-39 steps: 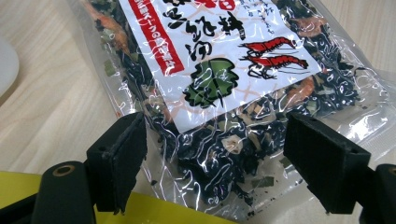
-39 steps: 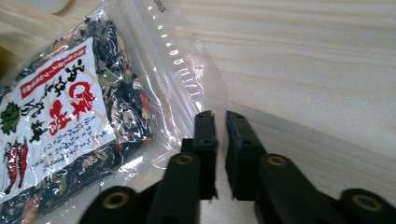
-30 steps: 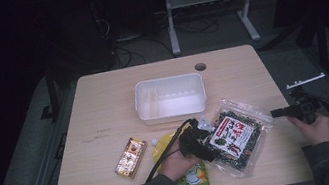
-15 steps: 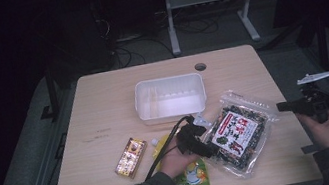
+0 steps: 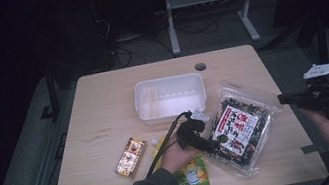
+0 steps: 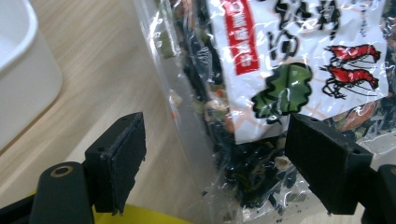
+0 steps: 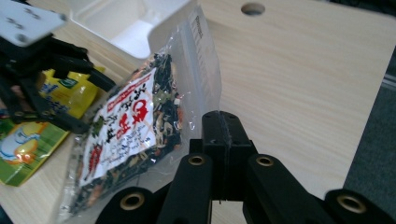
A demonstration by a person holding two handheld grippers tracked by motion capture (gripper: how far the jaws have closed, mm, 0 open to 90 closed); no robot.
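- Two grippers are at work over a pale wooden table [image 5: 104, 107], each held in one of a person's hands.
- One clear seaweed packet [image 5: 239, 128], dark inside with a white and red label, lies flat on the table's right half, just to the right of a white plastic tub [image 5: 169, 96].
- Its long axis runs on a diagonal, from the near edge of the table up toward the far right corner.
- Left gripper [image 5: 210, 141]: its jaws are spread wide and straddle the packet's left edge near the lower corner. In the left gripper view [image 6: 212, 154] one pad sits over bare wood and the other over the label; neither pad presses on the film.
- Right gripper [image 5: 282, 99]: it is lifted off the table beyond the packet's right edge, well apart from it, with its jaws pressed together and nothing between them. The right gripper view [image 7: 224, 133] looks down over the packet [image 7: 135, 135] from that side.
- Judgement: the left gripper is the nearer one by far, and the packet already lies between its pads, so a pinch on that edge looks like the coming move.
- Nearby, a yellow snack pouch [image 5: 193, 176] lies under the left forearm, and a small gold bar [image 5: 131, 155] lies further left.
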